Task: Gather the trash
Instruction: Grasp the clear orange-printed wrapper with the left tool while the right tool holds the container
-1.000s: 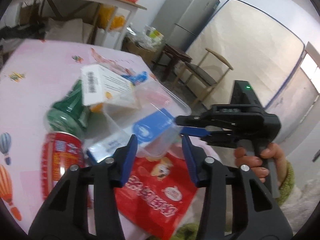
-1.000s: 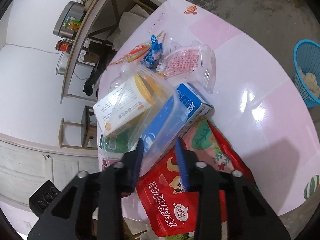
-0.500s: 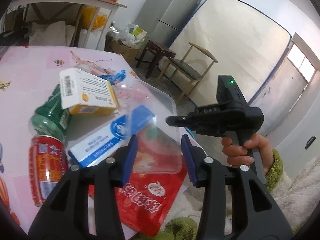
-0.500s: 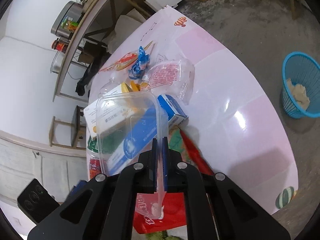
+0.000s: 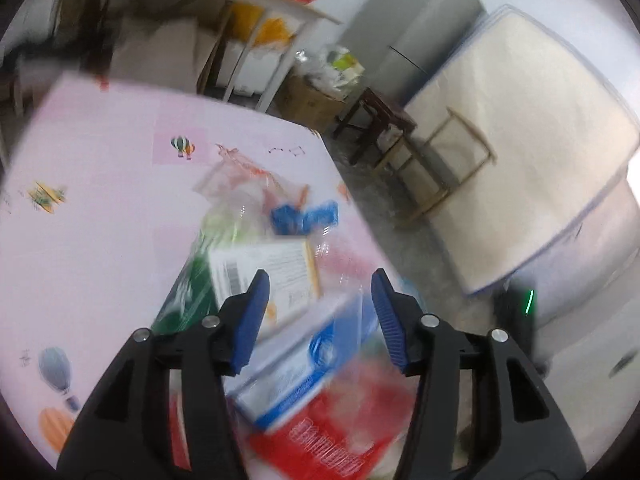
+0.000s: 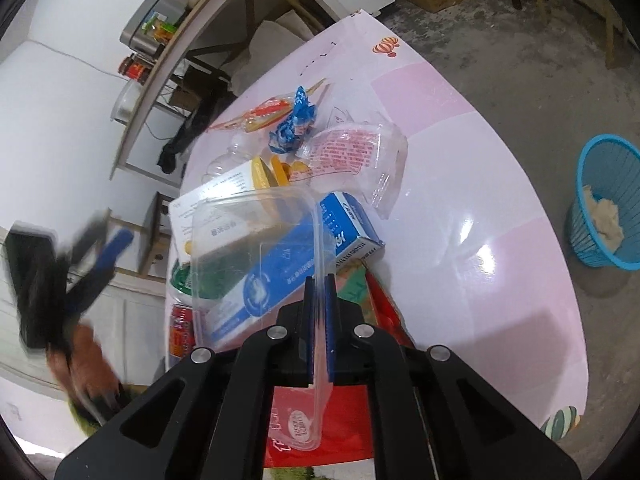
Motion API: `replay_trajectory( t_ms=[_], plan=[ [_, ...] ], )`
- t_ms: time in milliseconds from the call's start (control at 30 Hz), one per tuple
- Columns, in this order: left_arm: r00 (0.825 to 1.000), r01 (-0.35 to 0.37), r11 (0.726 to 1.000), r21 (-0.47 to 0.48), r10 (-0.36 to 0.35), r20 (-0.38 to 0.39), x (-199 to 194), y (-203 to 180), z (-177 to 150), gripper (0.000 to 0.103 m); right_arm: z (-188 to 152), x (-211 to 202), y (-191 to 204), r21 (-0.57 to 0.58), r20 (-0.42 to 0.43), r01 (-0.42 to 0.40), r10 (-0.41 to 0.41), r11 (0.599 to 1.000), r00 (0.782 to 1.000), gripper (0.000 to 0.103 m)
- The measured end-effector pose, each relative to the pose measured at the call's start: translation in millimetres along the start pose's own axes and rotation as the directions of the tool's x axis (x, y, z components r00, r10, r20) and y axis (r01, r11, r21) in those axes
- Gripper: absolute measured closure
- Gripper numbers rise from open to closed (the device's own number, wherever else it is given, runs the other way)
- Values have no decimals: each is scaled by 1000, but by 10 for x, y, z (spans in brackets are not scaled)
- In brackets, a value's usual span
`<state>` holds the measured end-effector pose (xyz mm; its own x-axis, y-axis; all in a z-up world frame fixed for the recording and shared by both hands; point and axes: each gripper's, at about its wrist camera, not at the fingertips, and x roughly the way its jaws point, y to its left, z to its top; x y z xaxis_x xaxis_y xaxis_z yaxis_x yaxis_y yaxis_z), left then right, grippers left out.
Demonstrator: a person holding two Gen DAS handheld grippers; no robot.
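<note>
Clear plastic lid [image 6: 256, 256] stands on edge in the right gripper [image 6: 319, 320], its blue pads clamped on the lid's rim above the blue-and-white carton [image 6: 296, 264] and red snack bag [image 6: 320, 424]. Left gripper [image 5: 318, 316] hangs over the litter pile, jaws opening, nothing between them. Pink table [image 6: 480, 208] lies bare rightward, towards the blue basket [image 6: 604, 200] on the floor.

Two boxes [image 6: 352, 228], one can [image 6: 181, 332], one basket [image 6: 608, 200].
</note>
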<state>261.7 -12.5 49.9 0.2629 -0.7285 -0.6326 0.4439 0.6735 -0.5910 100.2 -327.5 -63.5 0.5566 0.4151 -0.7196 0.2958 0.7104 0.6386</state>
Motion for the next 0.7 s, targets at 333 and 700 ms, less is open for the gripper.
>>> replay_trajectory(
  t_ms=[333, 700],
  plan=[
    [980, -60, 916, -396, -22, -199, 1251, 822, 1040, 54, 35, -27, -108, 32, -2, -72, 72, 997, 997, 99],
    [963, -192, 865, -464, 76, -257, 1804, 1054, 1189, 70, 91, -31, -215, 57, -5, -109, 110, 992, 994, 98]
  ],
)
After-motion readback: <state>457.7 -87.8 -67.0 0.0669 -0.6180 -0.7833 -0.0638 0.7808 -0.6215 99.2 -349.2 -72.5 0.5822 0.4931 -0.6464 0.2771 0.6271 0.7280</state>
